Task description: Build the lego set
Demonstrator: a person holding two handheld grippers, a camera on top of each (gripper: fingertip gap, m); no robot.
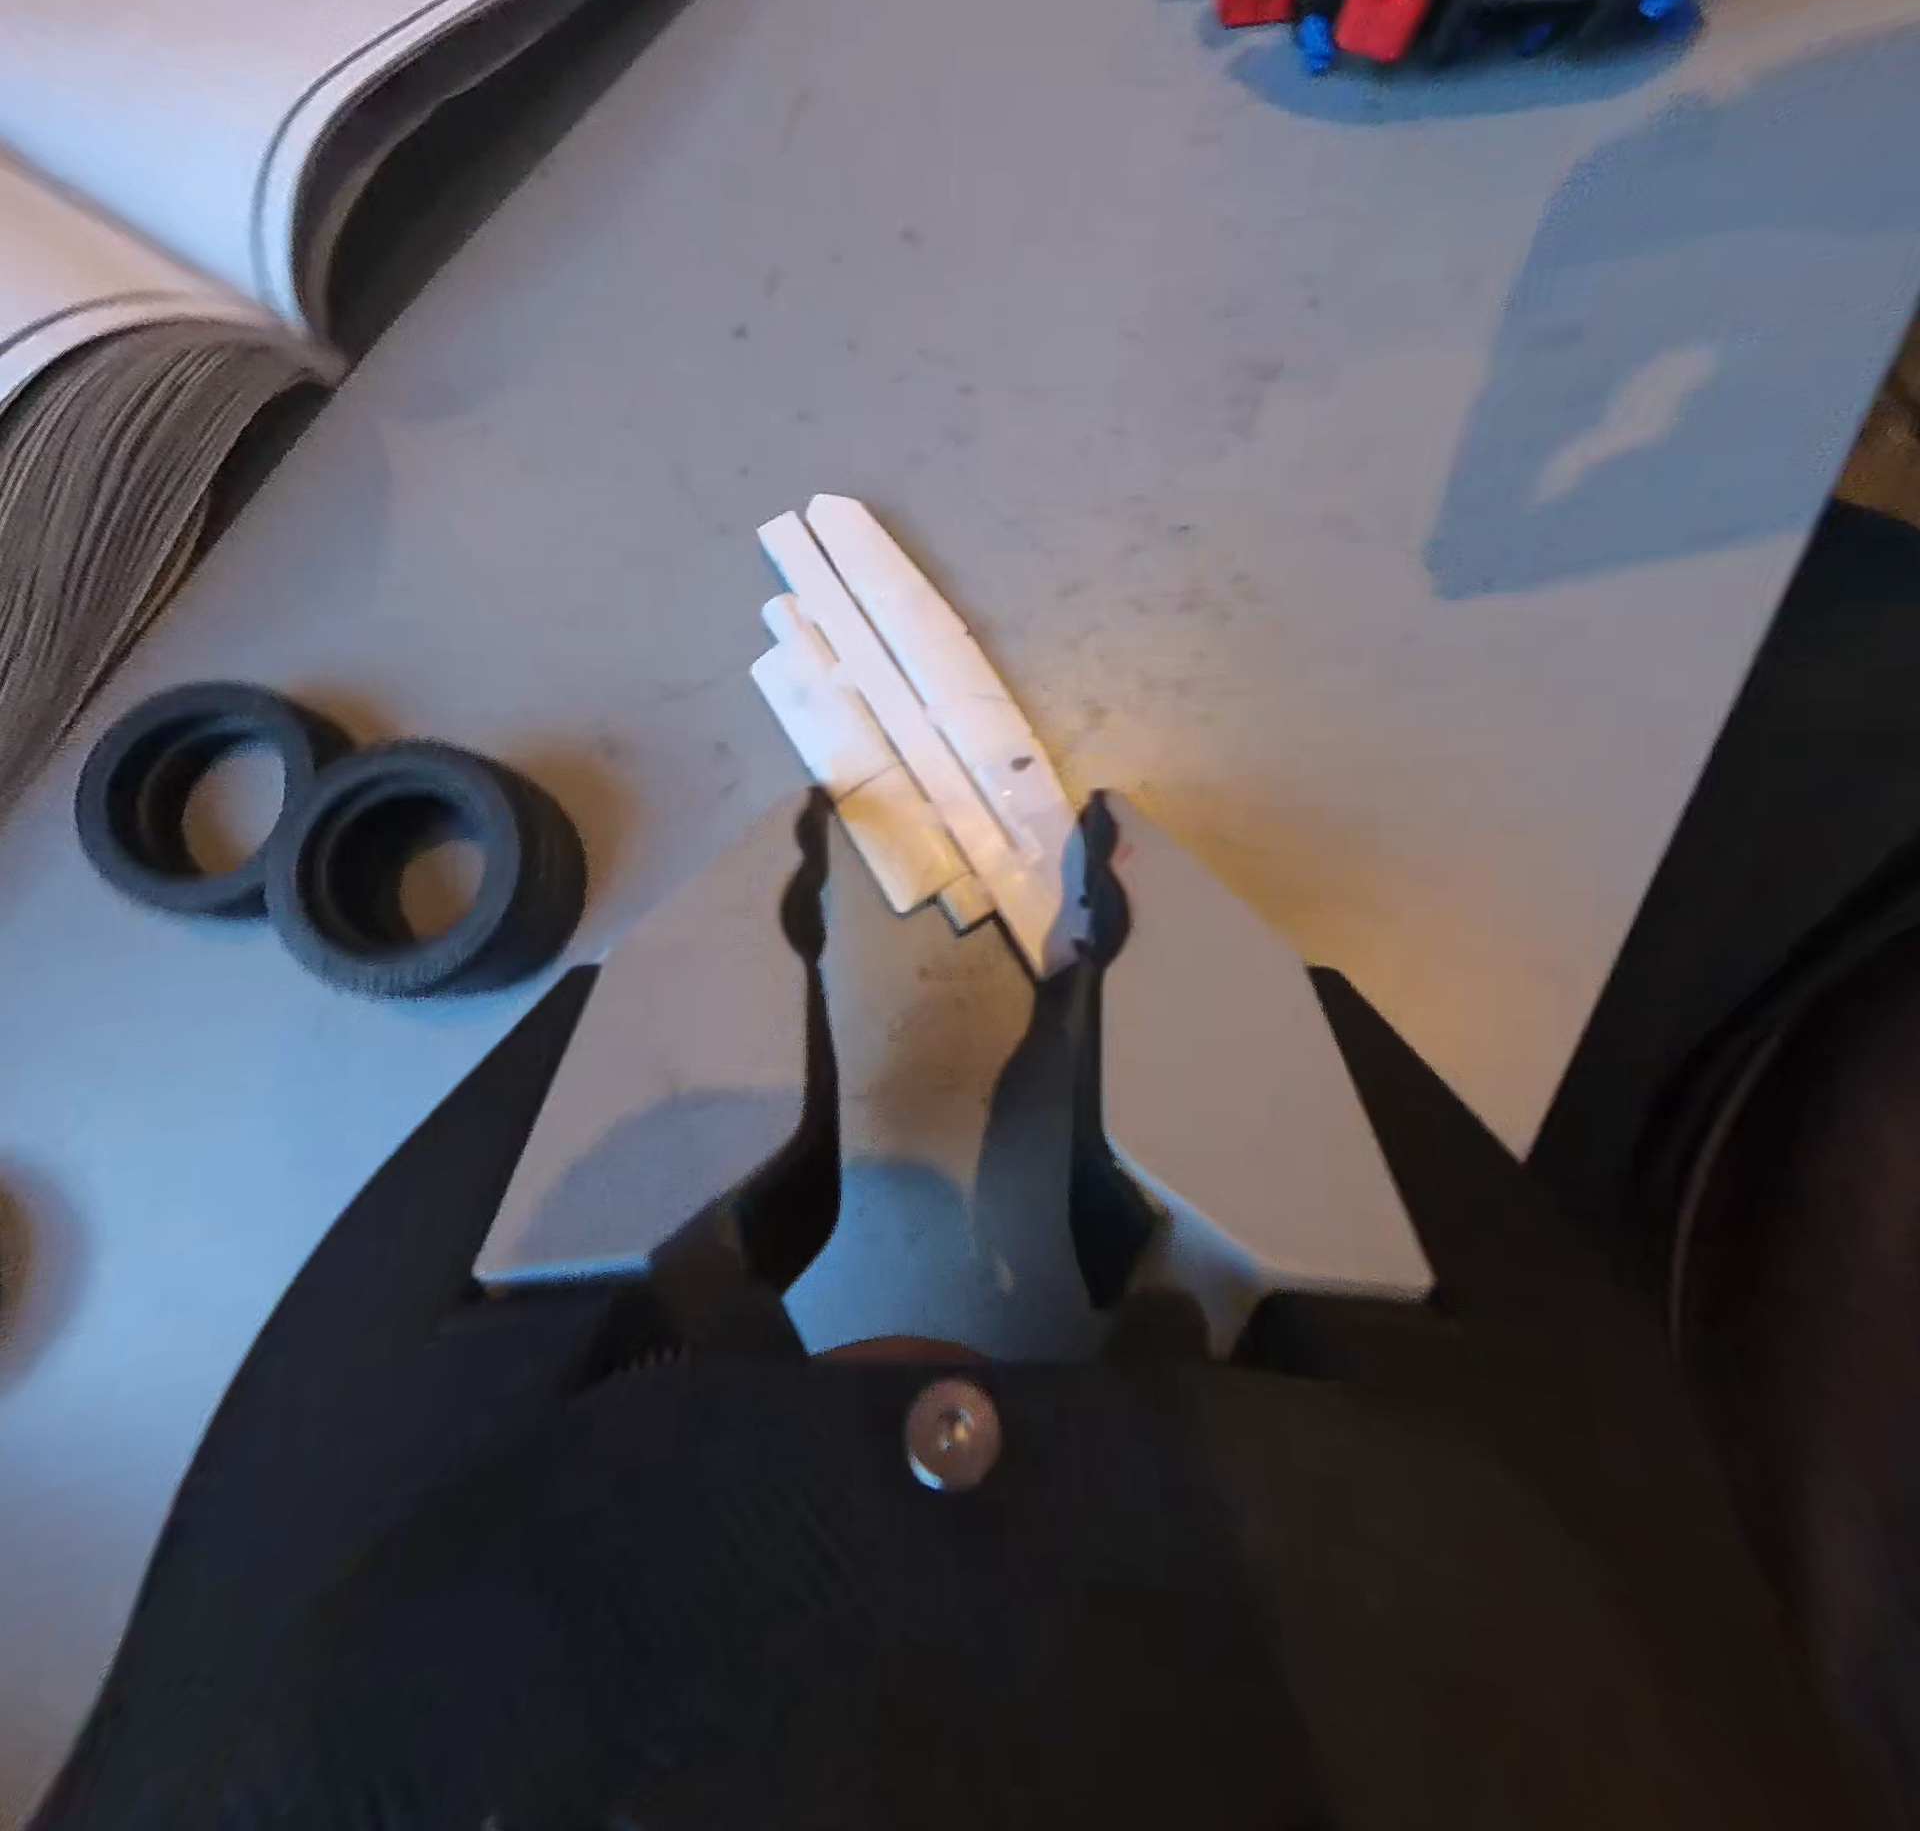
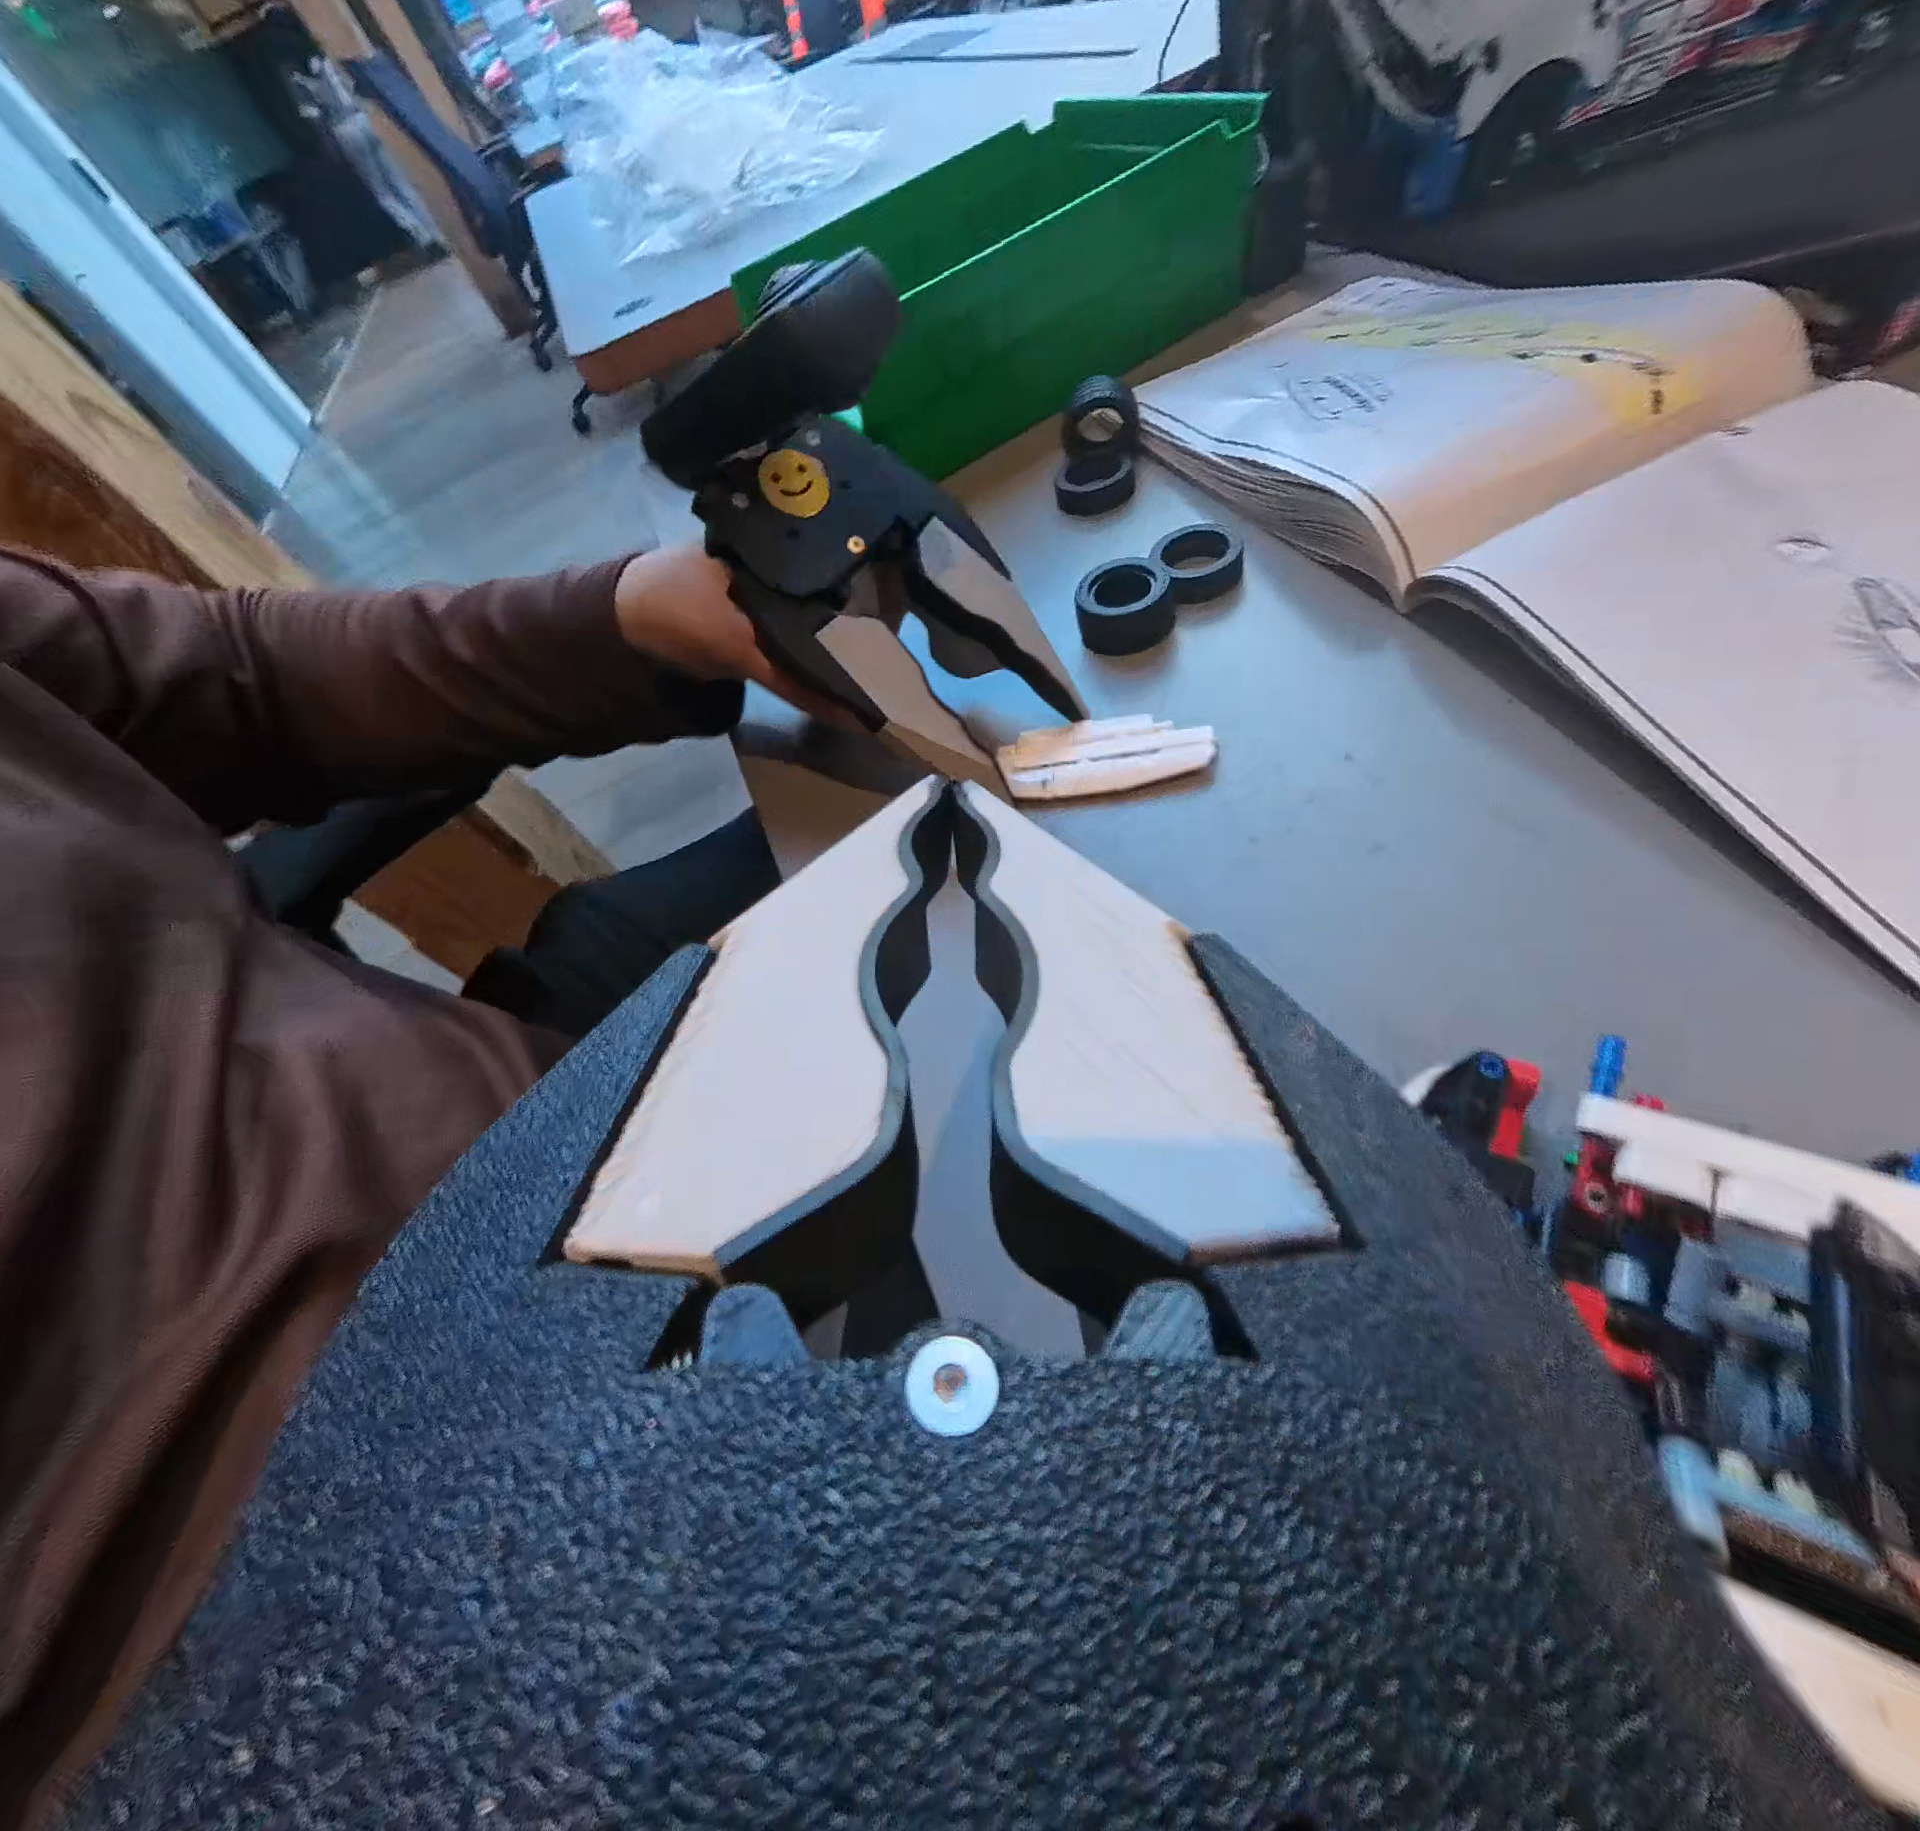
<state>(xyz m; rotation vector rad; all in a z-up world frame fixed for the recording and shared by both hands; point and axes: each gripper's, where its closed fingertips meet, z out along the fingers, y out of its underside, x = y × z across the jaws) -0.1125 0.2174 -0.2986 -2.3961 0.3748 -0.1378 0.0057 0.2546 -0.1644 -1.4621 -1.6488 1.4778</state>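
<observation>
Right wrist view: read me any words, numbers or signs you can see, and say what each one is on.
Open instruction book: faint print and drawings, too blurred to read.
Left gripper: yellow smiley sticker, a sign with no words.
Nothing else is legible.

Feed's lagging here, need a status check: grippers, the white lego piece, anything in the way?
Left gripper open, straddling the white lego panel flat on the table. Right gripper shut, empty. Black tyres beside, clear.
</observation>
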